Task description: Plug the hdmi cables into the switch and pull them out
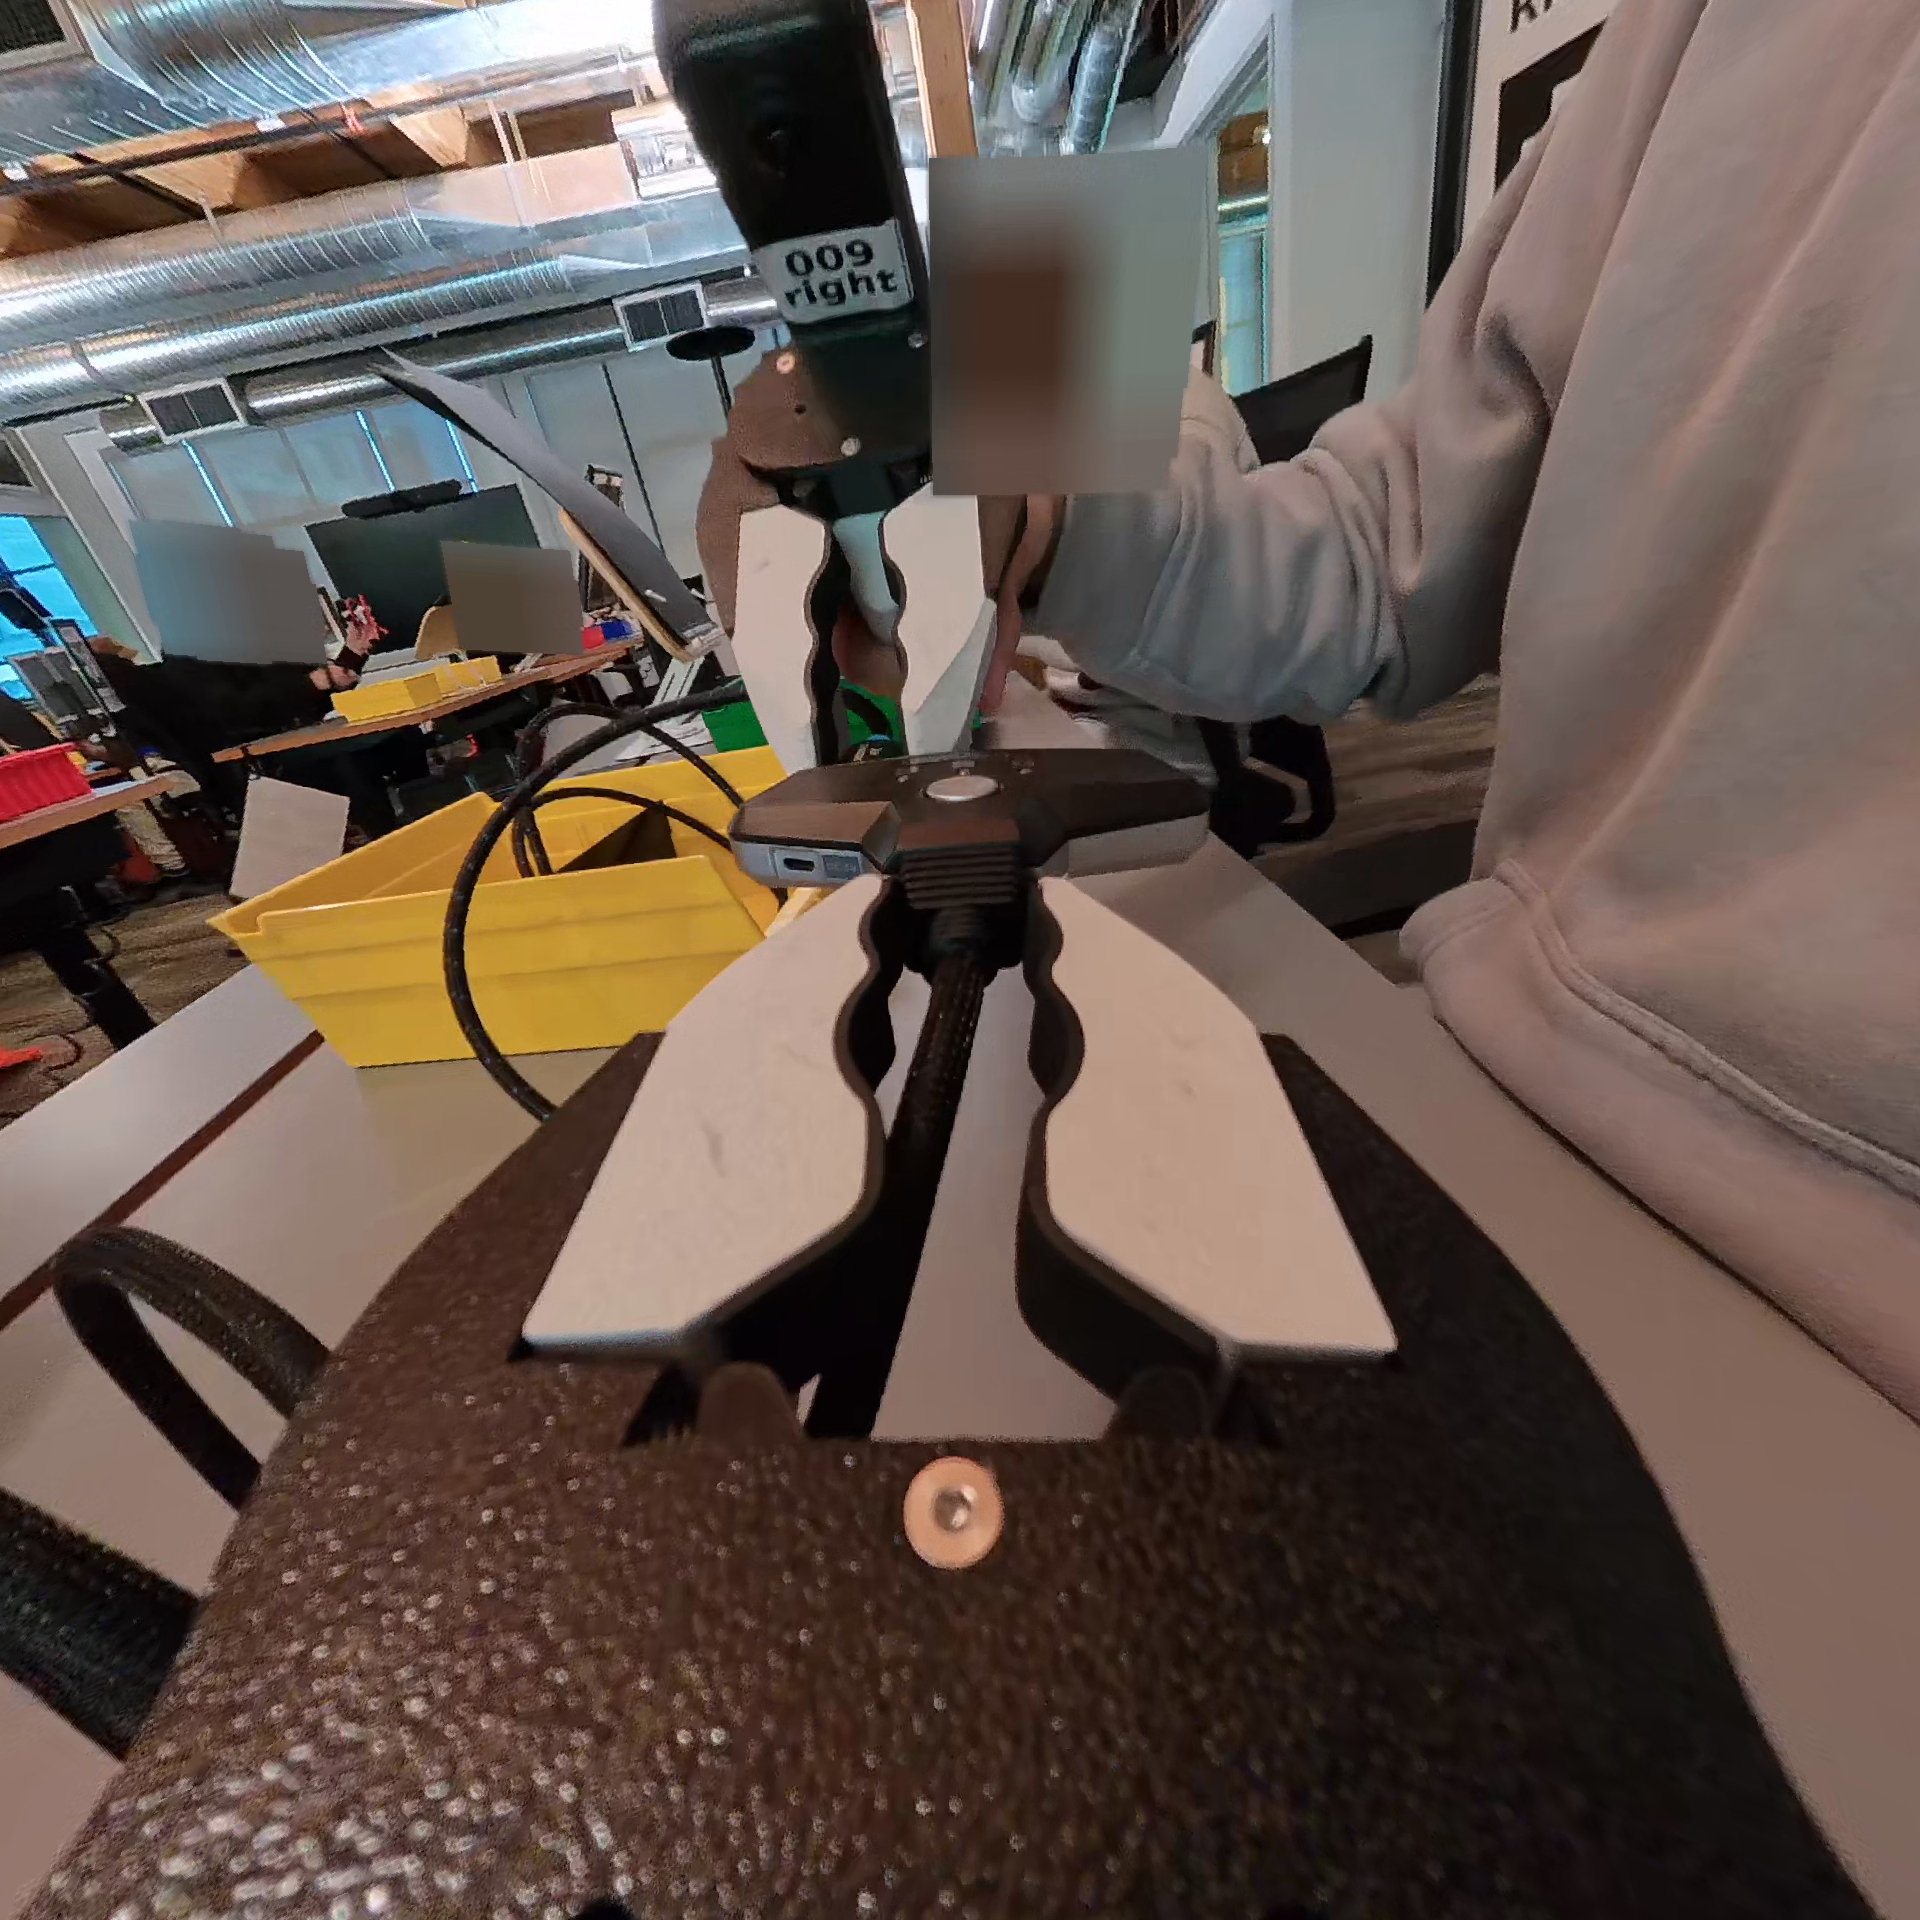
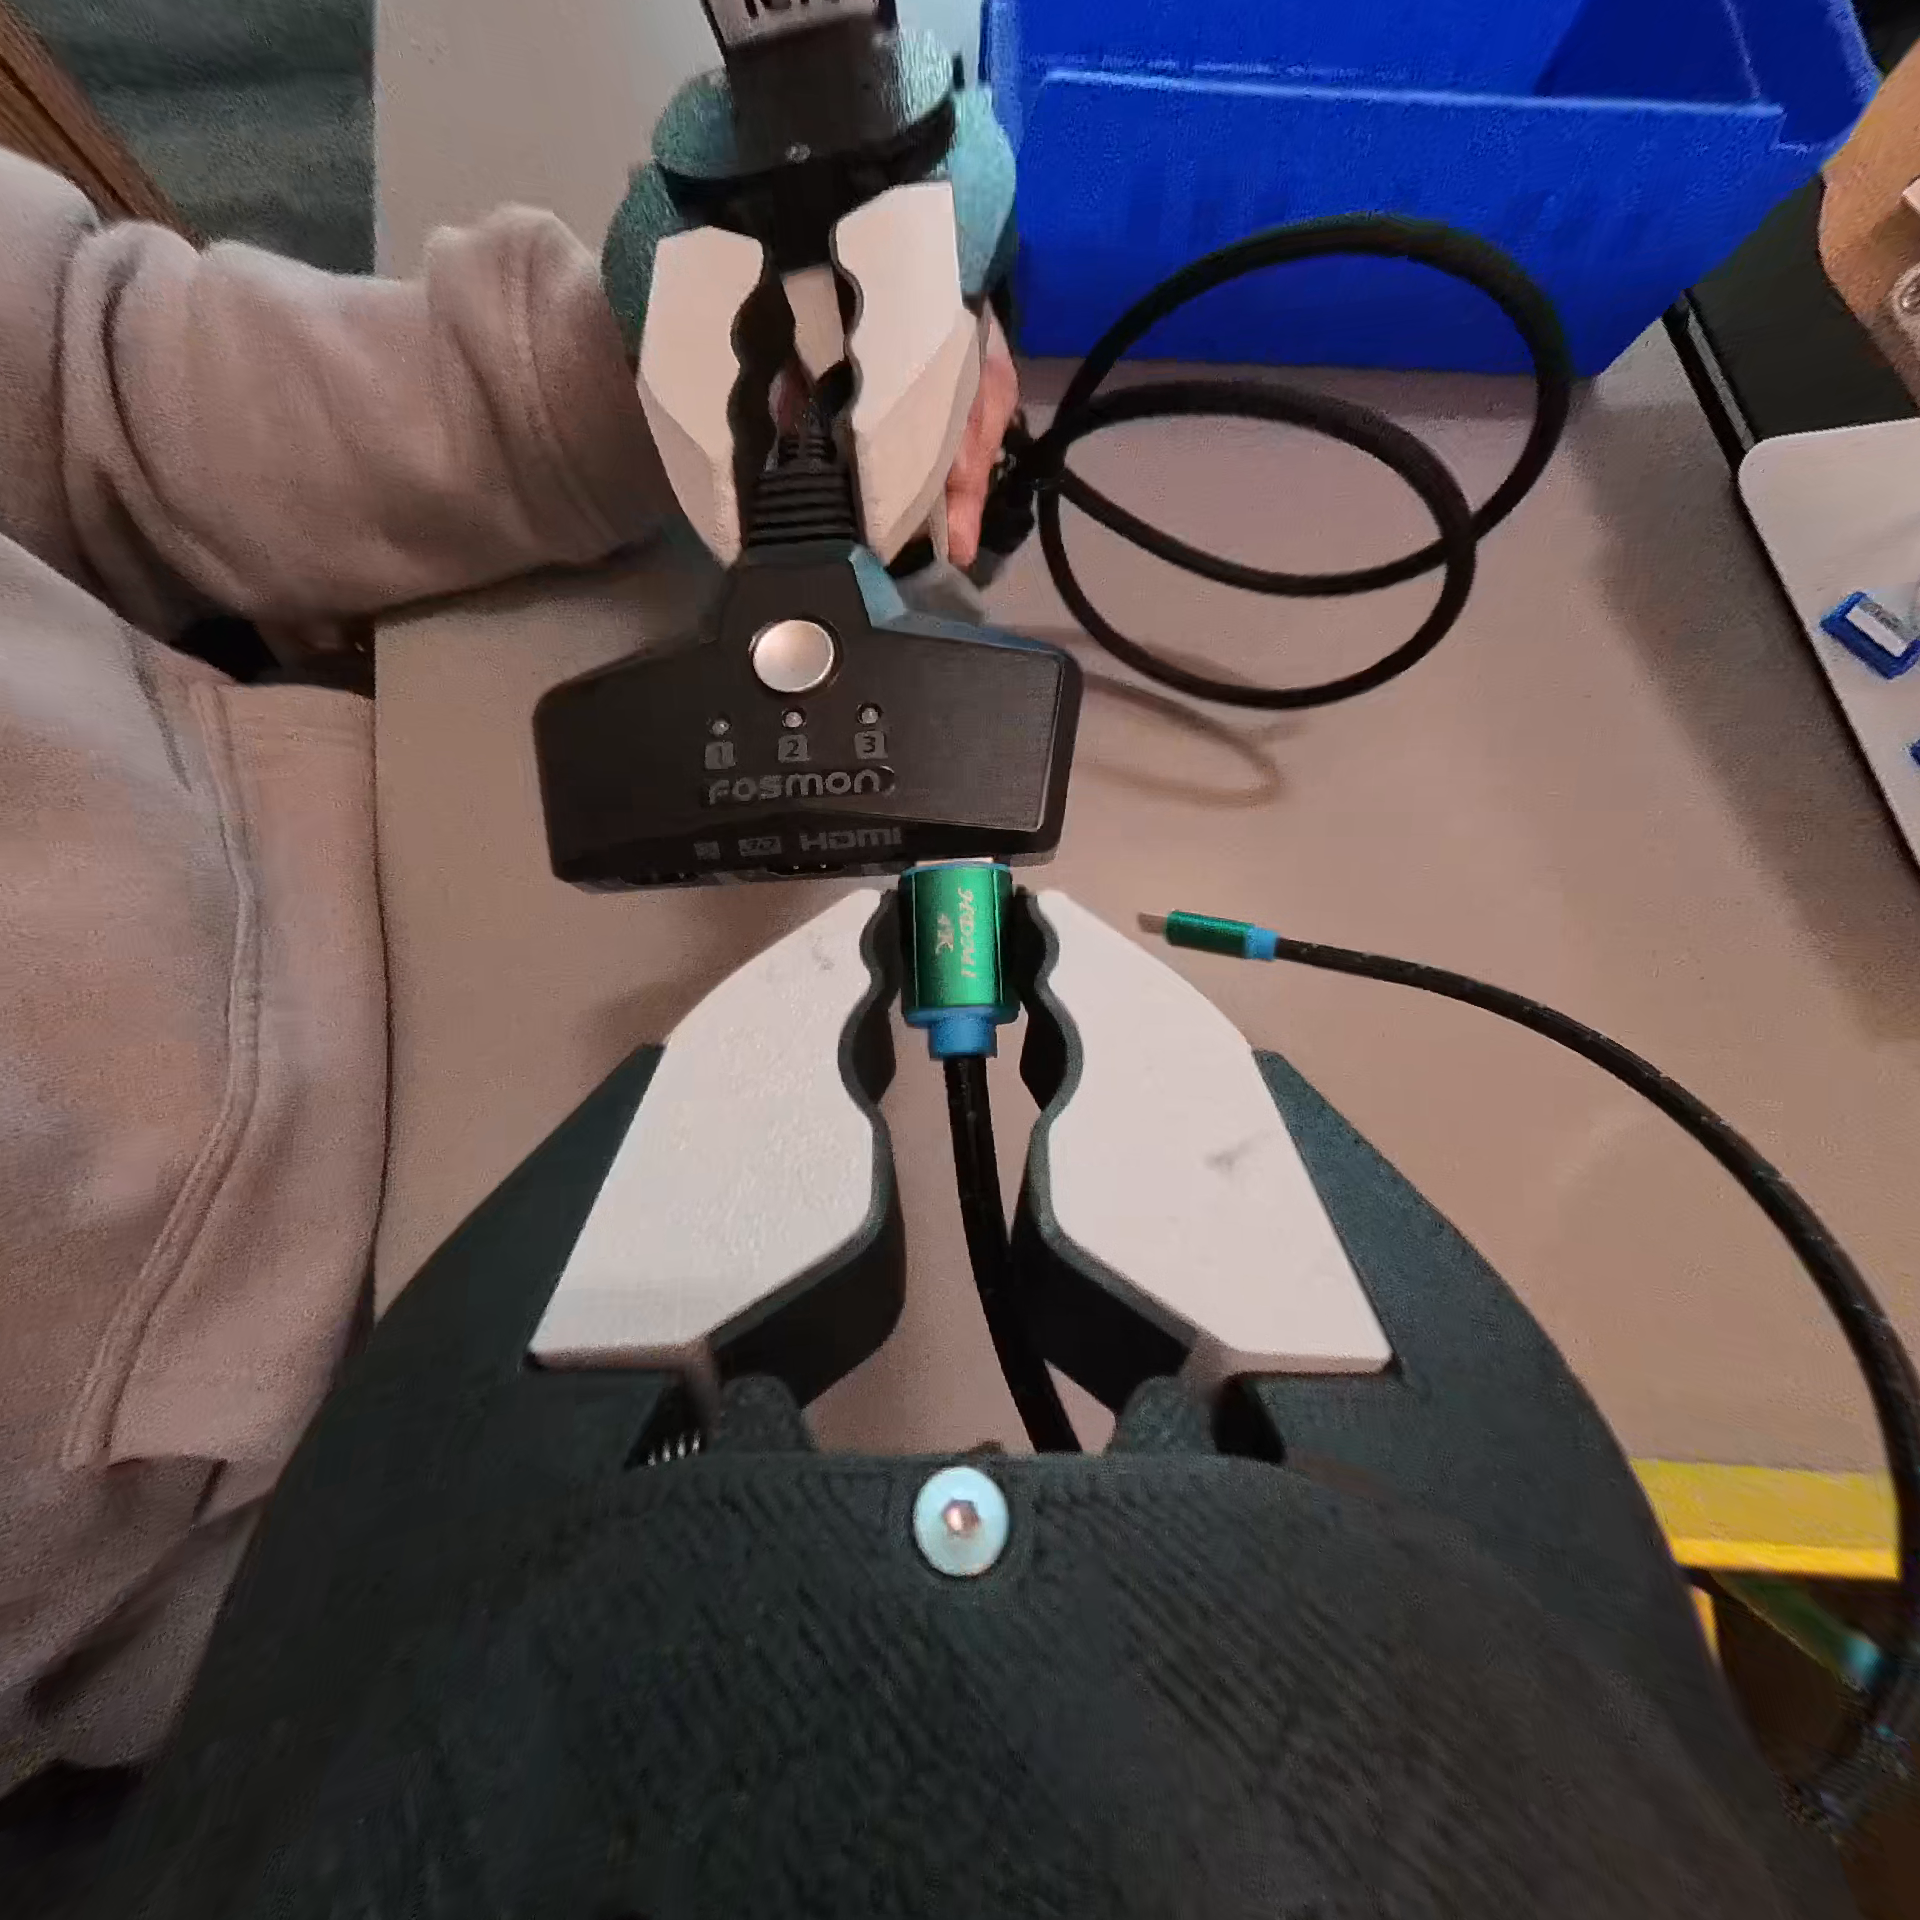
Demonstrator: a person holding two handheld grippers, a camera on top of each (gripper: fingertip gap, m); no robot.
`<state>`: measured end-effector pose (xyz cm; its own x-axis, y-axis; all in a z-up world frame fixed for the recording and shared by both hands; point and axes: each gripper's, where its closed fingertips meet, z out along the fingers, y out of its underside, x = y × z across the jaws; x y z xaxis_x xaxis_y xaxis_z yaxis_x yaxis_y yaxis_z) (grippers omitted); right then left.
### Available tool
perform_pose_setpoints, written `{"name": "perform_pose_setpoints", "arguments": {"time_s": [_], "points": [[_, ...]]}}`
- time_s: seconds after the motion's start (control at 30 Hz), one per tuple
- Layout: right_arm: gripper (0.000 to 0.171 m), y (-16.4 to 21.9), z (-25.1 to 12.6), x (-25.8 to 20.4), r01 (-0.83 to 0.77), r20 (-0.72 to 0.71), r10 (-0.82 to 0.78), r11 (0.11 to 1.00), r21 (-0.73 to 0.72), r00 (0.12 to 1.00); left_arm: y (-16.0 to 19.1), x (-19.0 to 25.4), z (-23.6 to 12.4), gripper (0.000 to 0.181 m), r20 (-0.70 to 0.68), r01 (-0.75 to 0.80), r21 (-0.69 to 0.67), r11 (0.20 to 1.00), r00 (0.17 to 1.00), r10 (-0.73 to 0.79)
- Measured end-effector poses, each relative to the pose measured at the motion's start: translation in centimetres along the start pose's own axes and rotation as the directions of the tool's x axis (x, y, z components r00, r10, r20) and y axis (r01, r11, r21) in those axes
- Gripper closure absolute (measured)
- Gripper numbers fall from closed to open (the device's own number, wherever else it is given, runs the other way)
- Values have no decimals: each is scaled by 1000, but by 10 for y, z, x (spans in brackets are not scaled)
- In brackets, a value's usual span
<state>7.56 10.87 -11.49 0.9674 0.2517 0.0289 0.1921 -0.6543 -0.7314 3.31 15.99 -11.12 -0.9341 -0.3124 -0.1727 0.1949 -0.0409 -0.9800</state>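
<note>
A black HDMI switch (image 2: pixel 800 738) with a round silver button lies on the grey table; it also shows in the left wrist view (image 1: pixel 966 805). My left gripper (image 1: pixel 958 899) is shut on the ribbed collar of the switch's own braided cable (image 1: pixel 940 1049). My right gripper (image 2: pixel 954 940) is shut on a green HDMI plug (image 2: pixel 954 951), whose metal tip sits in the switch's rightmost front port. A second green plug (image 2: pixel 1210 930) on a black cable lies loose on the table to the right.
A blue bin (image 2: pixel 1392 177) stands behind a coil of black cable (image 2: pixel 1288 468). A yellow bin (image 1: pixel 499 914) sits left of the switch. A person's beige sleeve (image 2: pixel 260 416) and torso (image 1: pixel 1704 623) border the table. A white tray (image 2: pixel 1849 603) lies at the right edge.
</note>
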Motion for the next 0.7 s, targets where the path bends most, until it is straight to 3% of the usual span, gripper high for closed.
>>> {"name": "perform_pose_setpoints", "arguments": {"time_s": [0.03,0.07,0.1,0.13,0.17,0.2,0.27,0.33,0.5,0.6,0.7], "points": [[150,1,-3,1,16,-16,-16,999,-28,1000,-1,-1,-1,158,13,-13,2,1000,1000,13],[150,14,-10,15,29,-119,-44,992,-125,992,-8,-4,-12,159,35,-26,45,999,999,25],[150,40,-36,54,36,-347,-143,954,-297,927,-22,-10,-33,159,88,-35,128,991,996,24],[150,50,-60,72,5,-431,-133,959,-284,892,-36,-16,-54,159,145,-60,194,979,989,32],[151,43,-73,66,-64,-358,19,991,-114,934,-45,-20,-69,159,179,-86,216,973,983,47],[151,35,-91,67,-80,-338,72,997,-11,939,-48,-24,-77,159,206,-100,212,972,977,56],[151,42,-133,88,65,-522,-122,990,-126,844,-46,-27,-78,159,232,-106,209,972,971,56],[150,49,-163,96,97,-596,-216,970,-225,773,-43,-21,-68,159,197,-84,231,969,980,38],[150,77,-187,91,164,-567,-310,942,-294,763,-31,-13,-45,159,111,-39,179,983,994,19],[151,101,-173,84,245,-498,-355,930,-275,791,-27,-11,-39,159,82,-10,178,984,997,-5],[151,130,-150,85,203,-459,-300,947,-249,837,-25,-10,-37,159,76,-5,174,985,997,-8]]}}
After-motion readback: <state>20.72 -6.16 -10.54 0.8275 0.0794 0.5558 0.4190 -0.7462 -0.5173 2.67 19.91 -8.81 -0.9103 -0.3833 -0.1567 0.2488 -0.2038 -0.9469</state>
